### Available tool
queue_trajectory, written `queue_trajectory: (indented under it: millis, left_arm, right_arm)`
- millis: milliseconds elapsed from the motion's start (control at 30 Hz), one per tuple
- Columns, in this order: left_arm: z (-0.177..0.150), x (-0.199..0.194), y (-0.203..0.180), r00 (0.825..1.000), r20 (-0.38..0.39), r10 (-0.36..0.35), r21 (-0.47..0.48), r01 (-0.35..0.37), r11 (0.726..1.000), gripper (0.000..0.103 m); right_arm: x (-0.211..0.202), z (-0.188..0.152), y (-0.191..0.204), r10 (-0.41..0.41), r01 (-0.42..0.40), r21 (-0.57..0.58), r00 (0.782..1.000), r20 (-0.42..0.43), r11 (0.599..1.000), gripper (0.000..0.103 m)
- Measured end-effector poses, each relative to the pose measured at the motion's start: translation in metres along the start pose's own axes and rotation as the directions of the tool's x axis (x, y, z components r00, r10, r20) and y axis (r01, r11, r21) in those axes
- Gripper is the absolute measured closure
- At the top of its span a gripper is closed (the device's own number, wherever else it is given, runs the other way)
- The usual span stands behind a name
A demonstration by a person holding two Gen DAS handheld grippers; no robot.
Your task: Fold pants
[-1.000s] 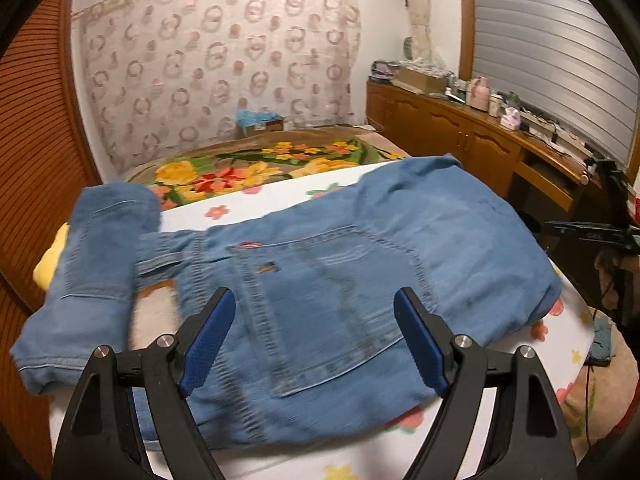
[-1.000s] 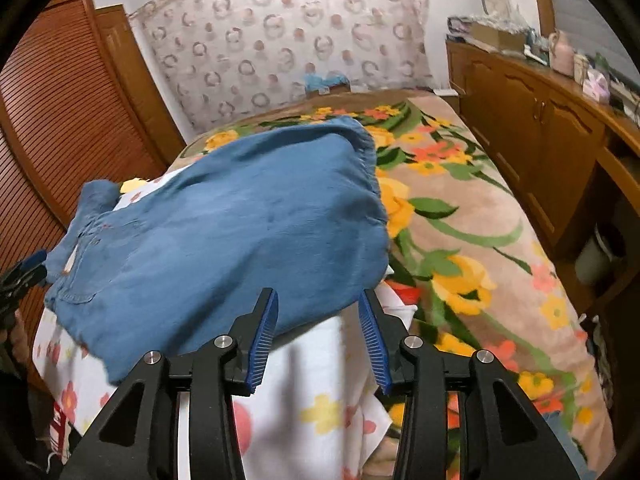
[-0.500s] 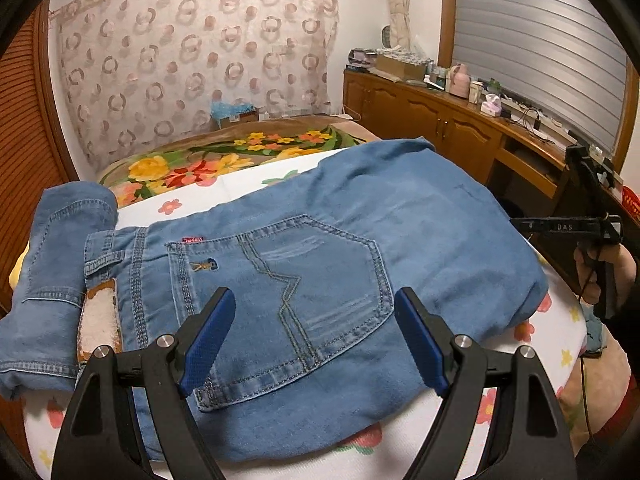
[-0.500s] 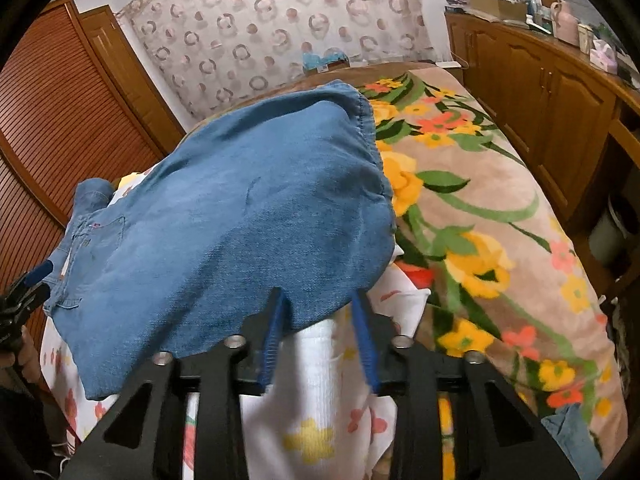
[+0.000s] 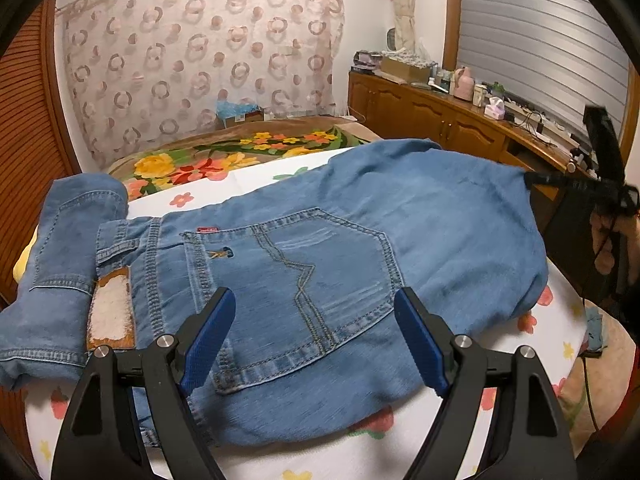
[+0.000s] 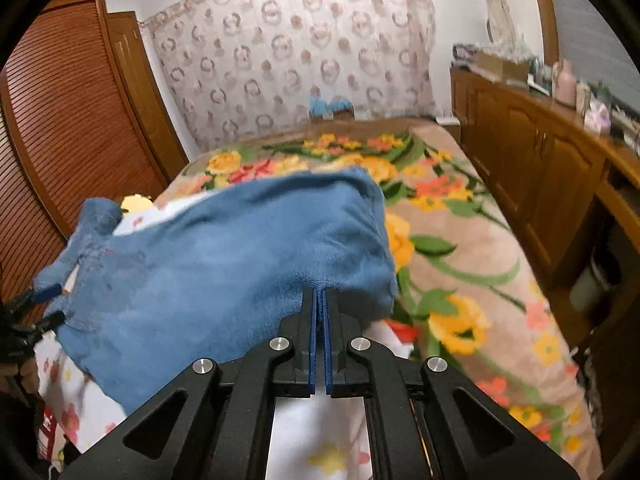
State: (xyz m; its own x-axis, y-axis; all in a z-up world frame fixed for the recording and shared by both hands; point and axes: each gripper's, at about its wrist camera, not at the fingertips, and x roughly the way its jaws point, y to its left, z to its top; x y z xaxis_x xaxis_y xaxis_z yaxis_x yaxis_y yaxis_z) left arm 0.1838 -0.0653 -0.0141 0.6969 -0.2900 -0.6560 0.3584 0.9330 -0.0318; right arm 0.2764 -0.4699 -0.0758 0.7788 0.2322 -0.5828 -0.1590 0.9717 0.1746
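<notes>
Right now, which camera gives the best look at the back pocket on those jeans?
The left wrist view. There the back pocket fills the middle, stitching sharp, just beyond the open left gripper. The right wrist view shows the jeans only as blurred blue cloth pinched in the right gripper; no pocket can be made out.

In the right wrist view the jeans (image 6: pixel 224 264) are smeared by motion blur, so their seams cannot be read, and their near edge vanishes between the pressed-together blue pads of the right tool (image 6: pixel 319 300). The bed (image 5: pixel 360 456) beneath the jeans is covered. The hand (image 5: pixel 608 244) at the bed's right edge is blurred and cut off by the frame.
</notes>
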Motion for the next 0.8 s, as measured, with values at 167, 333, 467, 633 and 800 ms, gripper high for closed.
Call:
queue_trajectory:
  millis: [167, 333, 467, 633, 800]
  left_arm:
    - [-0.004, -0.015, 0.011, 1.0, 0.023, 0.009, -0.015, -0.008, 1.0, 0.021]
    - [-0.01, -0.036, 0.035, 0.998, 0.051, 0.034, -0.047, -0.031, 0.998, 0.021]
    - [-0.015, -0.055, 0.059, 0.995, 0.074, 0.067, -0.081, -0.06, 0.995, 0.021]
    - [-0.022, -0.069, 0.084, 0.991, 0.085, 0.104, -0.119, -0.094, 0.988, 0.021]
    - [-0.027, -0.069, 0.091, 0.99, 0.082, 0.115, -0.127, -0.104, 0.987, 0.021]
  right_arm:
    - [-0.017, 0.027, 0.038, 0.014, -0.009, -0.079, 0.999, 0.052, 0.997, 0.101]
    - [-0.022, 0.05, 0.1, 0.077, -0.06, -0.182, 0.993, 0.091, 0.982, 0.101]
    - [-0.018, 0.064, 0.162, 0.174, -0.143, -0.263, 0.98, 0.099, 0.954, 0.101]
    - [-0.004, 0.068, 0.221, 0.303, -0.277, -0.328, 0.953, 0.028, 0.903, 0.101]
    - [0.018, 0.062, 0.227, 0.302, -0.305, -0.338, 0.951, -0.061, 0.89, 0.092]
